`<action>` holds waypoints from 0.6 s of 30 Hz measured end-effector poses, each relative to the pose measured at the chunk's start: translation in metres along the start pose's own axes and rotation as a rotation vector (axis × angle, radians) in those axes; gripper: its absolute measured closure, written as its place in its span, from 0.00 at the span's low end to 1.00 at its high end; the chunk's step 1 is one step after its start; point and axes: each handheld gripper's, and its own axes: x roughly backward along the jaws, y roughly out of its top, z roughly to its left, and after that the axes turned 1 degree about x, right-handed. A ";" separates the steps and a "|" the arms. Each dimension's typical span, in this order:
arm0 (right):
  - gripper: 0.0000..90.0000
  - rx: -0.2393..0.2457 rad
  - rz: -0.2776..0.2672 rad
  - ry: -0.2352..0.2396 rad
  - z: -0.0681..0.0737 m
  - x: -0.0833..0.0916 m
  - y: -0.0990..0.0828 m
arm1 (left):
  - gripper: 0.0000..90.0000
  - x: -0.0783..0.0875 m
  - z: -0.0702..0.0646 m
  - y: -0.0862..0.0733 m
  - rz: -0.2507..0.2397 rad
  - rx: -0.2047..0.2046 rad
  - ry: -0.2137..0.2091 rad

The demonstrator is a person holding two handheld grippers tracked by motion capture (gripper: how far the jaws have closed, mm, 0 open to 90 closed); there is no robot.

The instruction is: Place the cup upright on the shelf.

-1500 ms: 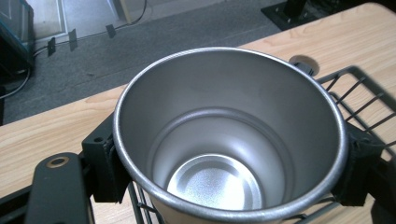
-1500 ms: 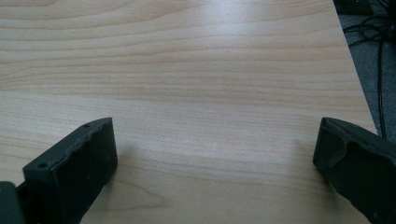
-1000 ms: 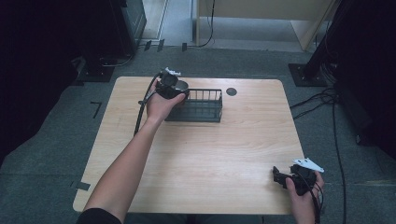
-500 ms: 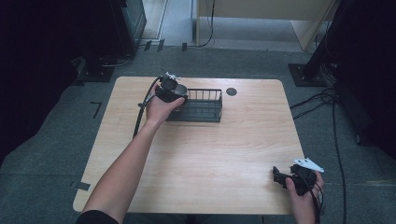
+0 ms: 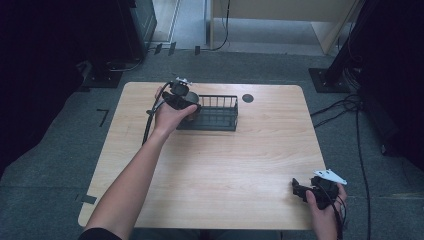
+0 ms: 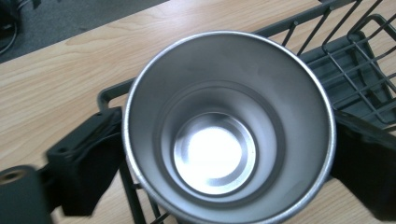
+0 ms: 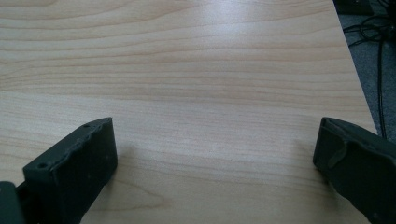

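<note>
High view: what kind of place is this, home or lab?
Most likely a lab or recording room, not a home. A lone wooden table stands on grey carpet, cables trail across the floor at the right, and dark equipment stands ring it. On the table sit a wire basket and a steel cup.

1. Wire basket (image 5: 215, 113) at far-centre of table (image 5: 225, 165); its walls block low passes there.
2. Steel cup (image 6: 229, 126) stands in basket's left end, betw. left gripper (image 5: 186, 101) jaws, which have just been opening; no spare room at either side of rim.
3. Wide bare tabletop betw. basket & right gripper (image 5: 300, 189), free to cross.
4. Right gripper's jaws apart, bare wood betw. them.
5. Small round hole (image 5: 248, 98) just right of basket.
</note>
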 end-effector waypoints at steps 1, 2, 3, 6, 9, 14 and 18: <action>0.00 0.000 0.000 0.000 0.000 0.000 0.000 | 0.03 0.002 0.001 0.000 -0.005 0.000 -0.002; 0.00 0.000 0.000 0.000 0.000 0.000 0.000 | 0.02 0.007 0.002 0.000 -0.011 0.001 -0.006; 0.00 0.000 0.000 0.000 0.000 0.000 0.000 | 0.02 0.007 0.002 0.000 -0.011 0.001 -0.006; 0.00 0.000 0.000 0.000 0.000 0.000 0.000 | 0.00 0.017 0.005 -0.001 -0.031 0.006 -0.018; 0.00 0.000 0.000 0.000 0.000 0.000 0.000 | 0.00 0.026 0.008 -0.004 -0.056 0.023 -0.026; 0.00 0.000 0.000 0.000 0.000 0.000 0.000 | 0.00 0.032 0.009 -0.011 -0.067 0.030 -0.037; 0.00 0.000 0.000 0.000 0.000 0.000 0.000 | 0.00 0.037 0.012 -0.020 -0.059 0.038 -0.032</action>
